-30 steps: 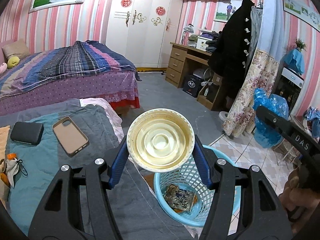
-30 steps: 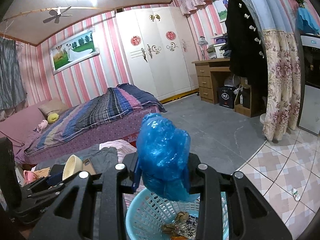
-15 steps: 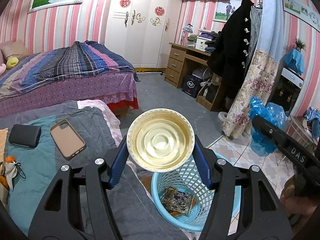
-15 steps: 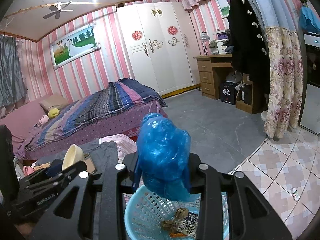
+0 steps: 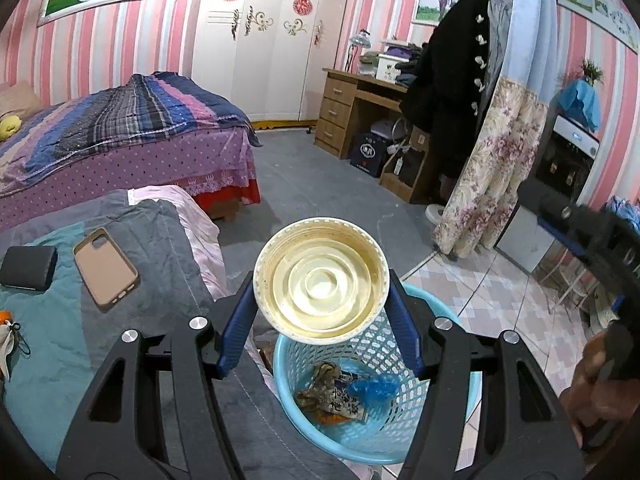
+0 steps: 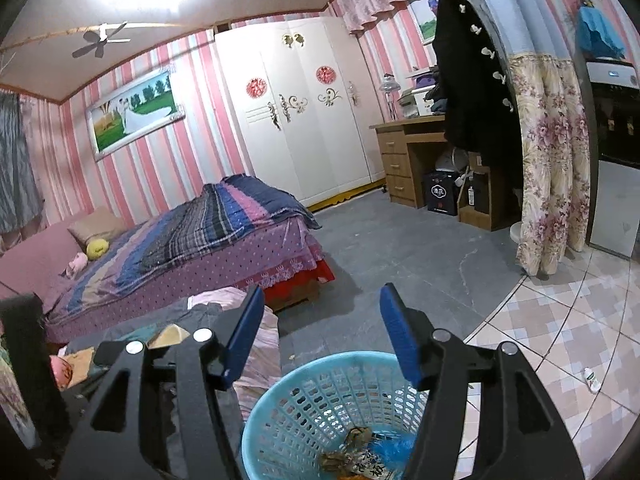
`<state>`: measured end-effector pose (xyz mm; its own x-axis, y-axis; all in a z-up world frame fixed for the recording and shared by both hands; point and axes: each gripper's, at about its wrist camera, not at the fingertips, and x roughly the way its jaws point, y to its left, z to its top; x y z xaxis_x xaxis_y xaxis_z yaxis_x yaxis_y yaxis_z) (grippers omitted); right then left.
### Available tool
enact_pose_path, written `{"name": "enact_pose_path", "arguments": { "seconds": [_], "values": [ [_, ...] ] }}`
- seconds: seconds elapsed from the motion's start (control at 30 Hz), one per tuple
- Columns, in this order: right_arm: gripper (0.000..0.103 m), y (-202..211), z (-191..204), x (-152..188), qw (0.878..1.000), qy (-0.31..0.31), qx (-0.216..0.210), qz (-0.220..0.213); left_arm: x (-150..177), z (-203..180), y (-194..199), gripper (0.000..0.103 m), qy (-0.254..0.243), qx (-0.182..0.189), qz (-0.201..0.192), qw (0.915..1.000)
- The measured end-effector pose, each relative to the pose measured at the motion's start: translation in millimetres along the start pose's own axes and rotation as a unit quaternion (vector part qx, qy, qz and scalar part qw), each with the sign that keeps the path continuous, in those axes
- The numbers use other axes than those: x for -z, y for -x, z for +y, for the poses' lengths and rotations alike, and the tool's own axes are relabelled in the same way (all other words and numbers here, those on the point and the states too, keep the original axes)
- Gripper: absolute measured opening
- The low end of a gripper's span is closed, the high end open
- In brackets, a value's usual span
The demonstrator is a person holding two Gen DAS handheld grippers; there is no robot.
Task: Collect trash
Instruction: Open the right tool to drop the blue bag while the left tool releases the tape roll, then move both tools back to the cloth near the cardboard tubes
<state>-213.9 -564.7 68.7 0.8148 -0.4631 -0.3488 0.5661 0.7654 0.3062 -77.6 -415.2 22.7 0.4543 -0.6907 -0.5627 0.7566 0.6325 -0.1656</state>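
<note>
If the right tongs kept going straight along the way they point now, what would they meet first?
The right tongs stand open and empty over the light blue plastic mesh basket. Straight ahead the path looks free until the grey floor, though depth is unclear.

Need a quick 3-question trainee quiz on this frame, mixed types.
1. True or false: the right claw holds the blue bag.
2. What sits between the left claw's pads? A) phone B) bowl C) wallet
3. Fill in: the bag now lies in the ___.

Key:
1. False. Its jaws have just been opening and nothing is between them.
2. B. The pads press on the bowl's sides, above the basket.
3. Basket, beside the wrappers.
</note>
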Motion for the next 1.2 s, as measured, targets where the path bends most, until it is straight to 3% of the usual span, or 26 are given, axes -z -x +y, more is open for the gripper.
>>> {"name": "enact_pose_path", "arguments": {
  "seconds": [0.1, 0.3, 0.6, 0.77, 0.9, 1.07, 1.2],
  "values": [
    [0.06, 3, -5, -2, 1.0, -0.013, 0.001, -0.006, 0, -10, 3, 0.077, -0.016, -0.002, -0.002, 0.9999],
    [0.06, 1, 6, -1, 1.0, 0.006, -0.013, -0.003, -5, -4, 22, 0.079, -0.029, -0.009, -0.015, 0.9994],
    [0.06, -1, 44, 8, 0.998, 0.038, -0.051, 0.006, 11, 84, 84, 0.081, 0.003, -0.09, -0.044, 0.9949],
    [0.06, -7, 76, 17, 0.995, 0.075, -0.066, 0.02, 31, 160, 138, 0.083, 0.021, -0.187, -0.064, 0.9801],
    [0.06, -3, 101, 23, 0.993, 0.086, -0.08, 0.021, 56, 230, 178, 0.084, 0.054, -0.267, -0.076, 0.9593],
    [0.075, 2, 157, 45, 0.985, 0.13, -0.115, 0.014, 90, 296, 207, 0.086, 0.119, -0.295, -0.076, 0.945],
    [0.079, -11, 198, 74, 0.974, 0.171, -0.141, 0.037, 113, 329, 226, 0.087, 0.162, -0.306, -0.079, 0.9348]
  ]
}}
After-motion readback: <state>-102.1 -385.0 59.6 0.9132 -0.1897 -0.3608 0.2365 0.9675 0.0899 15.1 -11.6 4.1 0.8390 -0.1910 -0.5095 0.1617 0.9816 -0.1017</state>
